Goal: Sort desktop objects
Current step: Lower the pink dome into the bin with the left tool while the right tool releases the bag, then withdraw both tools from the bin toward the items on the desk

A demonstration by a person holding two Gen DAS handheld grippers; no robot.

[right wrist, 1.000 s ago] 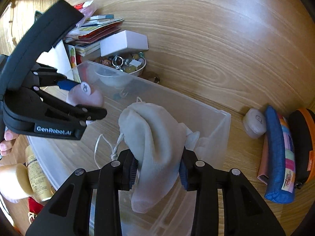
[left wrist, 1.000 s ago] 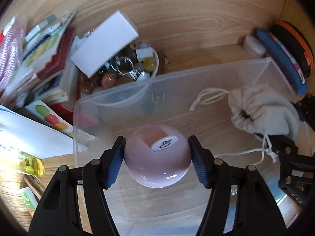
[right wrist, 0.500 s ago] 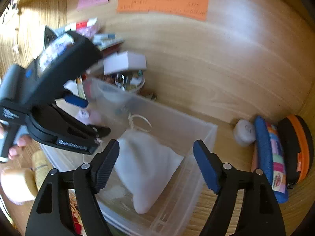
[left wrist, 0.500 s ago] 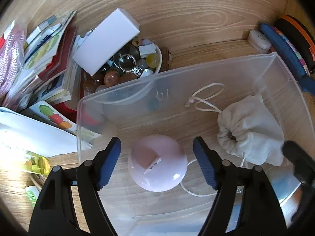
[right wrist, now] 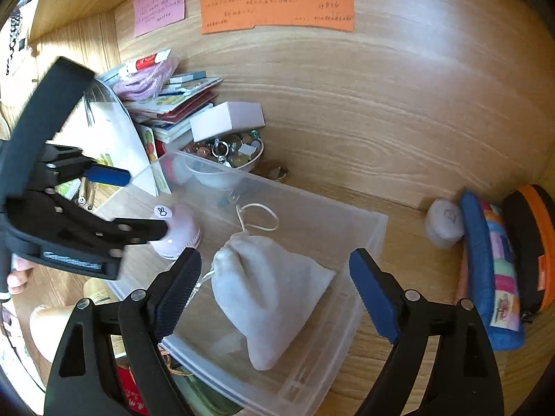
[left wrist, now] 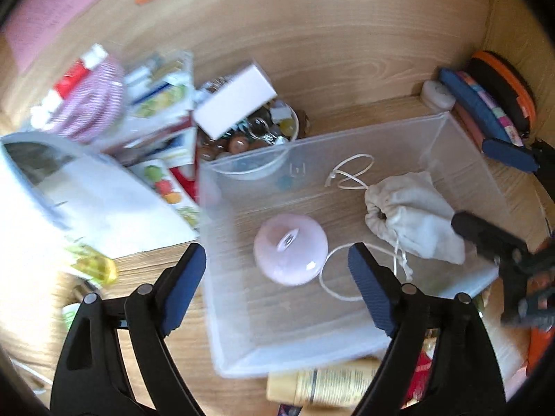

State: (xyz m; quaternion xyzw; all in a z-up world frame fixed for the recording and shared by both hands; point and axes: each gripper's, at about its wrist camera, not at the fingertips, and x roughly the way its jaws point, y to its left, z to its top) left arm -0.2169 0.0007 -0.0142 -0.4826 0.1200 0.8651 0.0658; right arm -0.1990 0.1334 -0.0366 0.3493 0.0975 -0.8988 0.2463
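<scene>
From the left wrist view, the left gripper (left wrist: 277, 270) is seen spread apart above the pink ball (left wrist: 290, 249) lying in the clear bin (left wrist: 312, 339), while from the right wrist view the right gripper (right wrist: 275, 287) is likewise held apart over the cloth pouch (right wrist: 274, 294), whose loose drawstring (right wrist: 258, 215) could be snagged by a finger.

Left gripper (left wrist: 277, 270) jaws spread wide (nothing between them); right gripper (right wrist: 274, 277) likewise wide, empty.

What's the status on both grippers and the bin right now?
Left gripper open, empty. Right gripper open, empty. Pink round object and drawstring pouch lying in the clear bin, apart. Nothing blocking the bin opening.
</scene>
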